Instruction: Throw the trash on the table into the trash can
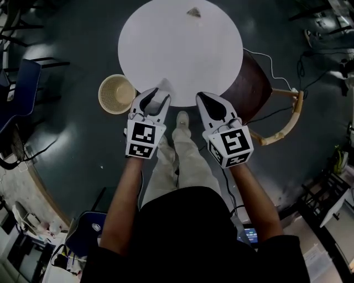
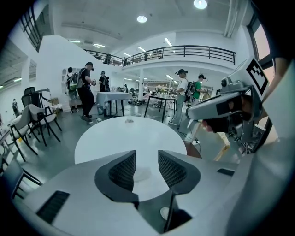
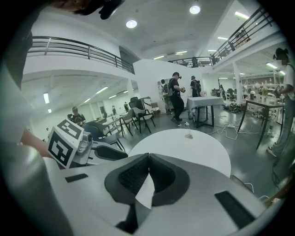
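Head view: bin (image 1: 116, 94) on floor just beside counter (image 1: 177, 55), inside bare. Trash (image 1: 193, 11), a crumpled lump at counter's far edge; long axis unreadable. Left gripper (image 1: 157, 95) fingers released, empty; right gripper (image 1: 202, 97) fingers clenched, empty.

A large open lab or workshop hall. A railed mezzanine (image 2: 184, 48) crosses the top of the left gripper view under round ceiling lights (image 2: 142, 19). At left stand tables (image 2: 110, 97), chairs (image 2: 39, 117) and people (image 2: 86, 90). Cables (image 1: 270, 59) trail over the dark floor (image 1: 72, 138).
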Demonstrator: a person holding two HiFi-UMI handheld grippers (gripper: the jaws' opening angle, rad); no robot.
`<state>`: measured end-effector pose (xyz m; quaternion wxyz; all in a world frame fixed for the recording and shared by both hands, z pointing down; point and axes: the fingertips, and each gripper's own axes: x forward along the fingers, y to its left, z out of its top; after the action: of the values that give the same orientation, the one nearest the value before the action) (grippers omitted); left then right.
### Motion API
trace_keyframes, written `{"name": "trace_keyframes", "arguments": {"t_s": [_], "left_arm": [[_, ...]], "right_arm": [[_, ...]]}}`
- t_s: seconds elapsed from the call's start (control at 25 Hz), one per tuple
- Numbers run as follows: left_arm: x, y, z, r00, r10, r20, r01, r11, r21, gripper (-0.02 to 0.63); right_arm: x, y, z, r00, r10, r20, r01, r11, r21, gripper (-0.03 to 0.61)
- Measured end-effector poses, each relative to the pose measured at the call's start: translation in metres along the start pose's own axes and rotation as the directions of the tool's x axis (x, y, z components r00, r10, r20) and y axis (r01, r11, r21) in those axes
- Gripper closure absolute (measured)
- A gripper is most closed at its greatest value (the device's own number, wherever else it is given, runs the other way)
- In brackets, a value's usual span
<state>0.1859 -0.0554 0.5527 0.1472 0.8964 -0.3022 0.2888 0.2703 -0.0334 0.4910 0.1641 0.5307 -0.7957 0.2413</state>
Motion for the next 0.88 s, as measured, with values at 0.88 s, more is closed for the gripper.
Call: {"name": "trace_keyframes", "arguments": {"t_s": [0.88], "left_arm": [[0.094,0.016,-0.065,0.981,-0.003,-0.195,0.015,0.998,0.064,0.357]], "right_arm": [[0.053,-0.02,-0.059,0.994,0.066,-0.087,-0.064,0.997,0.032,0.56]]}}
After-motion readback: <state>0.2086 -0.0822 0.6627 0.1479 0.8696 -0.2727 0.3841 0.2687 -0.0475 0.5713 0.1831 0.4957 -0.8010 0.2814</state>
